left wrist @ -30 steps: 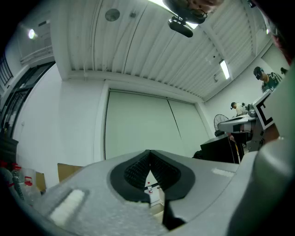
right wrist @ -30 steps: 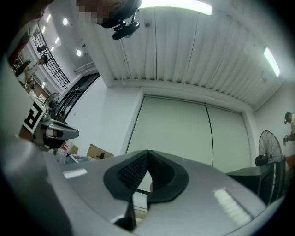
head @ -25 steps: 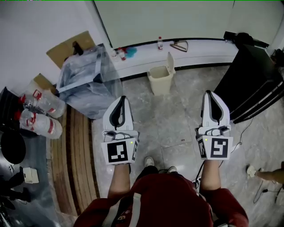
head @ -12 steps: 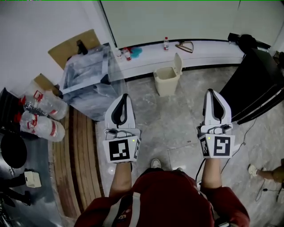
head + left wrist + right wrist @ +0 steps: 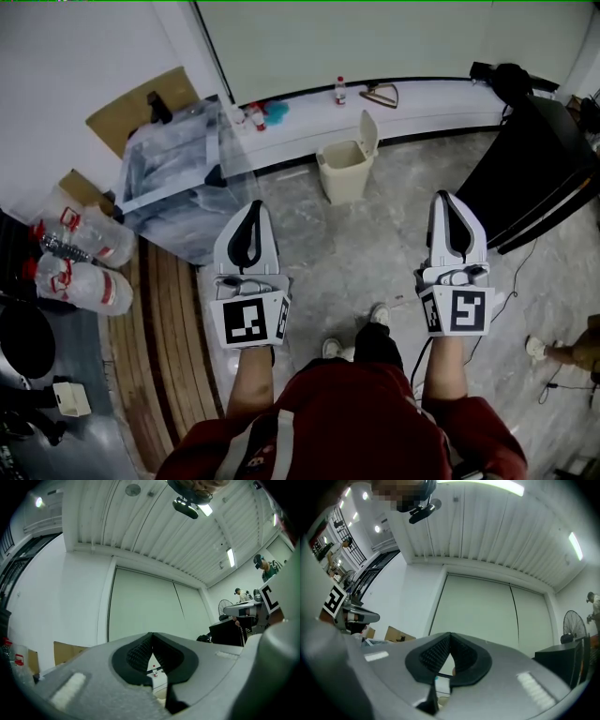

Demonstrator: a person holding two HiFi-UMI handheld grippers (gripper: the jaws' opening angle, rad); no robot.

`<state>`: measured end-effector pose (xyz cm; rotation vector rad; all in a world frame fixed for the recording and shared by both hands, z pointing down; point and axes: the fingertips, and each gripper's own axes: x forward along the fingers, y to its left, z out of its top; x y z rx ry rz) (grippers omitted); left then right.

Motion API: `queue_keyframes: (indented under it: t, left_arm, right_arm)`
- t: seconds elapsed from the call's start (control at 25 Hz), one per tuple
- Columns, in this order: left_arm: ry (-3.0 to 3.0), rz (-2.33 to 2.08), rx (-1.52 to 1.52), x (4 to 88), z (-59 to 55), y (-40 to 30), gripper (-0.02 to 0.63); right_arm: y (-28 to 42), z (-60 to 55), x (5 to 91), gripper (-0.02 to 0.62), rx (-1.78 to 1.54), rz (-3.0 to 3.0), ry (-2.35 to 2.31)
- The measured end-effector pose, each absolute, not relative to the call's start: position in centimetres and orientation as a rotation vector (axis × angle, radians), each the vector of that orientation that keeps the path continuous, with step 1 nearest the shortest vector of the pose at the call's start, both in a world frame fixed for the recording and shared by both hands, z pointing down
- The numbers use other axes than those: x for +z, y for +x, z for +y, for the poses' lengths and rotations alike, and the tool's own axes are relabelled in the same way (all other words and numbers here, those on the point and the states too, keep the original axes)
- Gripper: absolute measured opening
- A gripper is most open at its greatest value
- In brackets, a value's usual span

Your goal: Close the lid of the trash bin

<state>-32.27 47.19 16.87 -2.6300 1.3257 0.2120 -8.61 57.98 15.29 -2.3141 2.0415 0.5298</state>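
Since a moment ago I am stepping forward: one shoe (image 5: pixel 377 315) is now landing ahead of the other, and both arms are travelling with me across the stone floor (image 5: pixel 375 244).

I am carrying the left tongs (image 5: pixel 253 206) and the right tongs (image 5: pixel 444 197) out in front, tilted slightly up. Both are pinched fully together at the tips and are gripping nothing.

The trash bin (image 5: pixel 343 171) is standing ahead of me, between the two tongs in my view and well apart from both. It is sitting just in front of the white ledge (image 5: pixel 422 101). Its lid (image 5: pixel 368 133) is standing upright at the far right edge, so the closing is not yet started.

Here is what I am worrying about. The bin is looking small and light, so a hard tap on the lid could be sliding it into the ledge or tipping it over. The lid has to fall toward me, so I am needing to get a tip behind it. Poking it from the front would only be pushing it further open. The clear plastic box (image 5: pixel 178 178) is sitting near my left tongs, and I could be clipping it while swinging in. A cable (image 5: pixel 517 274) is trailing on the floor to my right, and I could be catching a foot on it.
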Motion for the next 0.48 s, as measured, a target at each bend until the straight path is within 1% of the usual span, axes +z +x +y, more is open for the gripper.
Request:
queue_keyframes:
  t: [0.24,0.48]
  left_arm:
    - [-2.641,1.306,0.213,17.1,45.1,-31.0,0.002]
    - [-2.644,1.288,0.209,17.3,41.8,-28.0,0.002]
  right_arm:
    - [-7.6,55.9,15.6,0.0,0.543,2.05,-2.33]
    - [-5.1,52.7,16.1,0.0,0.548,2.047,-2.34]
